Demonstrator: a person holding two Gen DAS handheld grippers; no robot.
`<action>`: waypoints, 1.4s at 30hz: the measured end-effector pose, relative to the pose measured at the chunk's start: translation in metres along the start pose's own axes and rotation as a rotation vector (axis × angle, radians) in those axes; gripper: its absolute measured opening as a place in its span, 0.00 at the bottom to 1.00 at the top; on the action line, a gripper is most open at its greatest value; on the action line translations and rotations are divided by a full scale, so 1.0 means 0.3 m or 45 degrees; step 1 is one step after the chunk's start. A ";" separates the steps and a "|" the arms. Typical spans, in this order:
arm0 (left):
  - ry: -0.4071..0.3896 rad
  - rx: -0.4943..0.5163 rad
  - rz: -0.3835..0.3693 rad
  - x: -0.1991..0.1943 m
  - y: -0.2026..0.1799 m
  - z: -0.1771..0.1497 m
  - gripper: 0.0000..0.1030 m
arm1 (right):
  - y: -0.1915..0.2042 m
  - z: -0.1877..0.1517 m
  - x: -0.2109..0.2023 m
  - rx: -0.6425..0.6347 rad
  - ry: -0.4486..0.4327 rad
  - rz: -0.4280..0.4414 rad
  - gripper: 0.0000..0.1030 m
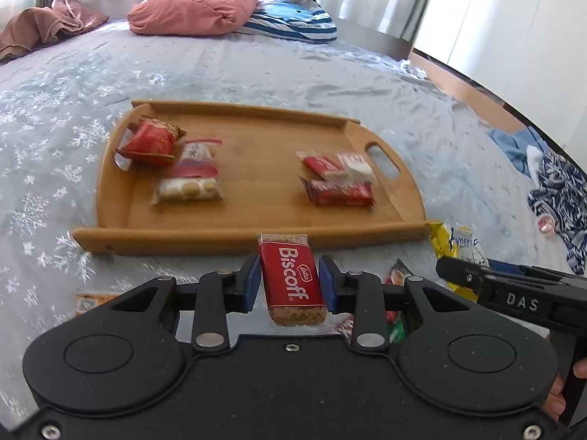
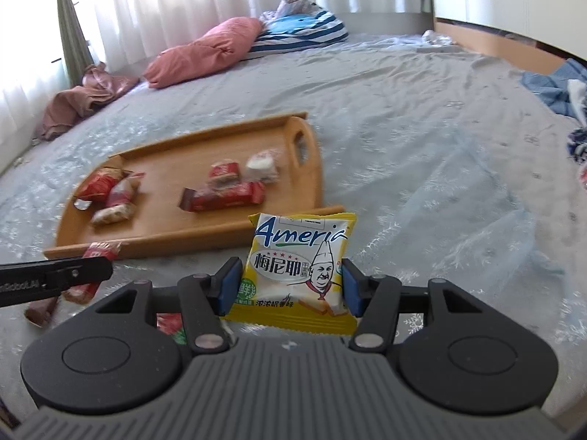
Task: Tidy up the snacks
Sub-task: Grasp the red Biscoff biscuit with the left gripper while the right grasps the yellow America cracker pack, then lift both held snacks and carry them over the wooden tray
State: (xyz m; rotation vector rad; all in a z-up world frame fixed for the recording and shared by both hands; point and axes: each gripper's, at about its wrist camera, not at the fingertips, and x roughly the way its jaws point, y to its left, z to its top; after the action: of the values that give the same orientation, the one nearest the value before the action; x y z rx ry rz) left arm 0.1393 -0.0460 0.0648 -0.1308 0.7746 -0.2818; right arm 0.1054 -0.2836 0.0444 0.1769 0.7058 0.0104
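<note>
My left gripper is shut on a red Biscoff biscuit packet, held just in front of the near rim of the wooden tray. My right gripper is shut on a yellow Ameria wafer packet, held near the tray's front right corner. The tray lies on the bed and holds red and clear snack packets at its left and red and white ones at its right. The yellow packet also shows in the left wrist view, with the right gripper's finger over it.
More loose snacks lie on the grey snowflake bedspread under the grippers: a red-green packet and an orange one. A pink pillow and a striped pillow lie at the far end. Clothes lie at the right.
</note>
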 end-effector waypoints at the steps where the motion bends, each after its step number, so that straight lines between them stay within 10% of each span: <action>1: 0.001 -0.013 -0.001 -0.001 0.012 0.009 0.31 | 0.008 0.011 0.005 -0.013 0.012 0.019 0.58; 19: -0.022 -0.128 0.055 0.020 0.169 0.087 0.31 | 0.009 0.186 0.009 0.033 0.000 0.112 0.58; 42: -0.025 -0.223 -0.031 0.374 0.203 0.353 0.31 | 0.155 0.421 0.467 0.229 0.118 0.364 0.58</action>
State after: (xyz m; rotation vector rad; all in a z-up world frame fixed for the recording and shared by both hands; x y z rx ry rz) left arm 0.3025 -0.0198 0.0513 -0.3076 0.7780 -0.2349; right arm 0.2960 -0.2479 0.0560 0.4509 0.7692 0.2305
